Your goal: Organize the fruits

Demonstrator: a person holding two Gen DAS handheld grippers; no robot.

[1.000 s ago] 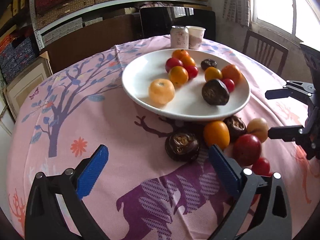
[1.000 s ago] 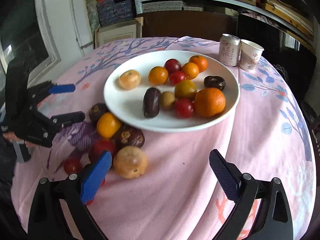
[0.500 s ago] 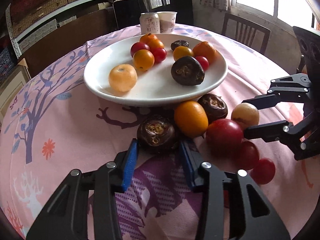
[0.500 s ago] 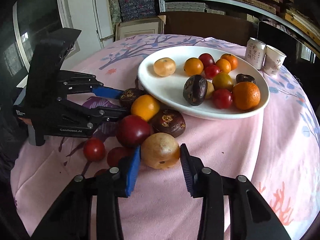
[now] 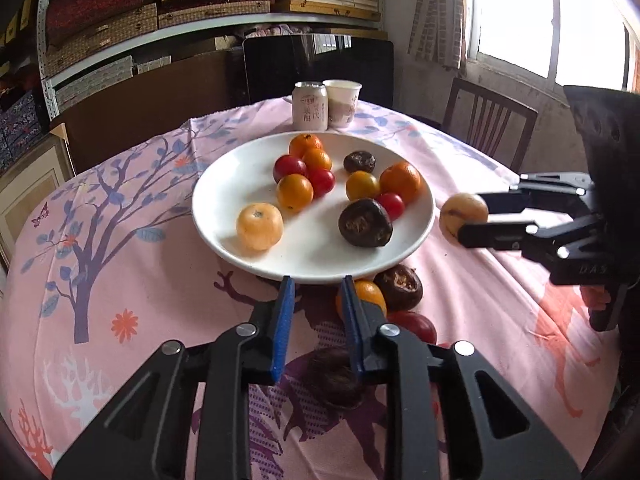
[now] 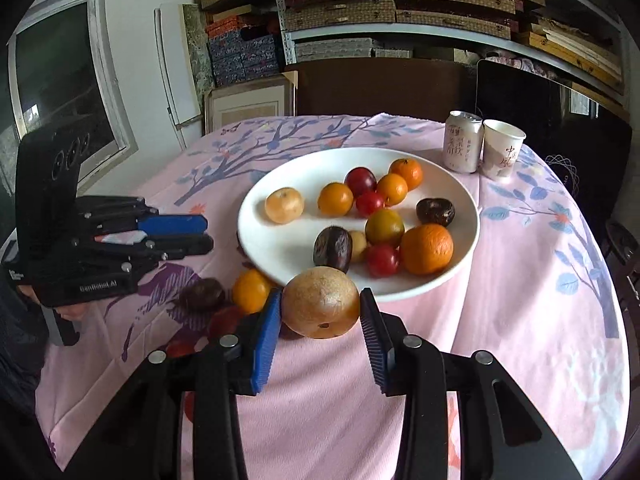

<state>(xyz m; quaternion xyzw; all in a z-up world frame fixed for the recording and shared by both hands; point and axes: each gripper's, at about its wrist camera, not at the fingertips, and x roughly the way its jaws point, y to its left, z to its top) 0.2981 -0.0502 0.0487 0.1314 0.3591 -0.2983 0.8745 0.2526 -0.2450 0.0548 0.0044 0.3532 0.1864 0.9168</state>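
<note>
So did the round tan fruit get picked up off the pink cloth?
Yes. The round tan fruit rose, clamped in the right hand-held gripper, toward the white plate.

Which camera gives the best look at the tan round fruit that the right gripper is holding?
The right wrist view. The tan round fruit fills the space between the right gripper pads, close and sharp, in front of the white plate. The left wrist view shows the same fruit smaller at the right, partly covered by a gripper finger.

Pink tablecloth (image 5: 132, 280) w/ tree and deer print. 1 drink can (image 5: 309, 105) touching 1 paper cup (image 5: 342, 102) at far edge. Wooden chair (image 5: 490, 120) by window (image 5: 516, 12). Shelves (image 6: 420, 8) stacked w/ boxes behind.
</note>
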